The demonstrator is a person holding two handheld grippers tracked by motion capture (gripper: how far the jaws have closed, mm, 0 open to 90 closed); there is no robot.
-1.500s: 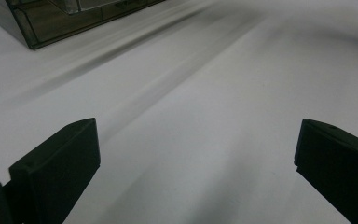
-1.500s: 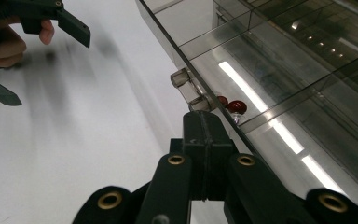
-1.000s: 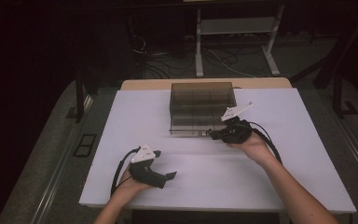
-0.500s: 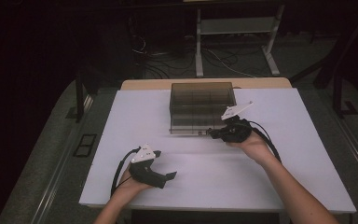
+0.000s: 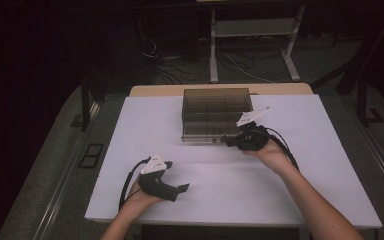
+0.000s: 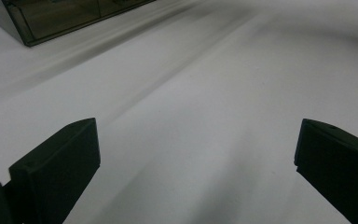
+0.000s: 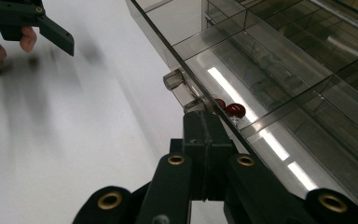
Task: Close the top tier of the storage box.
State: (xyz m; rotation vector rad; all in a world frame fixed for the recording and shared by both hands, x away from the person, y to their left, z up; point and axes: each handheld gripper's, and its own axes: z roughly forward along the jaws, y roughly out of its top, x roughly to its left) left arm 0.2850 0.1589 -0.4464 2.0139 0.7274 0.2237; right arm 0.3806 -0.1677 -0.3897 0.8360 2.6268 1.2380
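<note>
Right gripper view: the right gripper [image 7: 204, 122], jaws together, is nosing the box [image 7: 279, 70] front-edge latch [image 7: 179, 86]; the left gripper [image 5: 180, 189], jaws apart, is idling well apart.

One smoky, transparent plastic compartment box [image 5: 217, 114] is counted on one white-covered table [image 5: 130, 150]. Two black hand-held grippers are seen: the left gripper [image 5: 182, 189] and the right gripper [image 5: 226, 140], each held in one hand, so two hands are counted. On the box's front edge, one clear plastic latch [image 7: 179, 85] is seen in the right gripper view. Inside the box, two small dark-red round beads [image 7: 235, 110] are made out behind the lid. Beyond the table, one white metal stand [image 5: 252, 30] is seen on the floor.
</note>
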